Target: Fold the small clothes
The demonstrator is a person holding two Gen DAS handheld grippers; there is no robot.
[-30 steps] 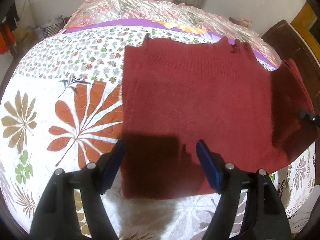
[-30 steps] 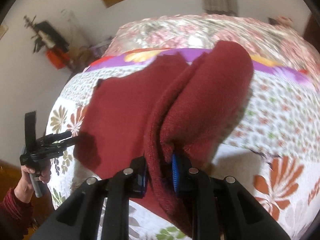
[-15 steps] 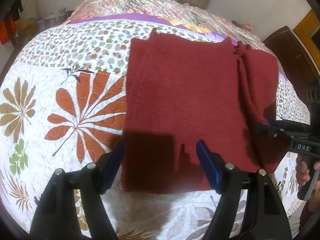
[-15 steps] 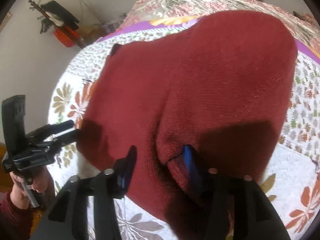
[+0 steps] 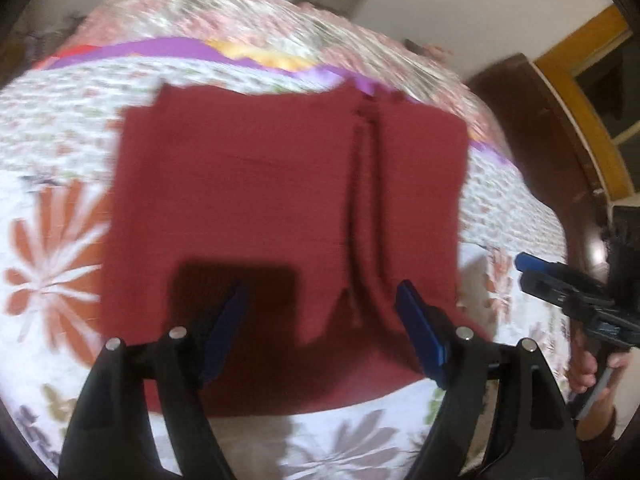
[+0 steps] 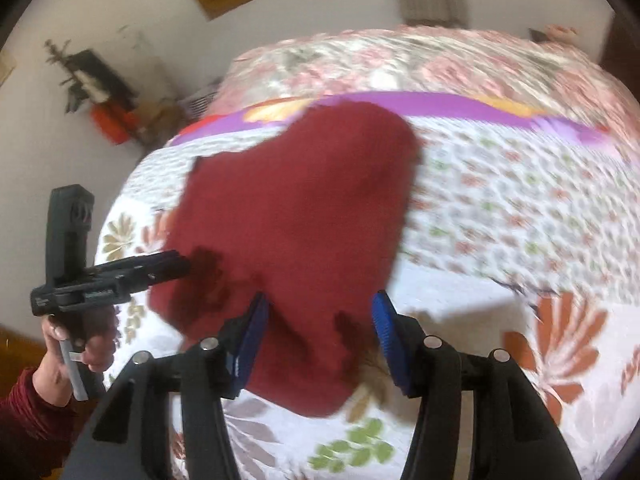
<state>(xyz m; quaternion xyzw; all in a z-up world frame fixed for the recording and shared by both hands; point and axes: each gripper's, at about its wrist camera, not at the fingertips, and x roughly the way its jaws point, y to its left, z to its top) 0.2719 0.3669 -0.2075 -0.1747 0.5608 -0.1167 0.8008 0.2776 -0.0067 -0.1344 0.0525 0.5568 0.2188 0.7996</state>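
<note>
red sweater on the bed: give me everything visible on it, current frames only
The sweater is dark red, knit-looking and soft, lying flat on the floral quilt in a roughly rectangular shape. A flap is folded over its right part, leaving a lengthwise crease. Its near edge lies between and below the open jaws of the left gripper; in the right wrist view the right gripper also stands open over it. Neither visibly clamps it. Both frames are motion-blurred.

Left gripper (image 5: 320,312): jaws spread wide, blue pads apart, nothing between them; it is held level, a hand (image 6: 76,344) in a dark red sleeve (image 6: 28,412) wrapped round its handle. Right gripper (image 6: 318,320): jaws likewise parted and empty, fingers pointing forward and down. The two tools sit well apart, side by side.
</note>
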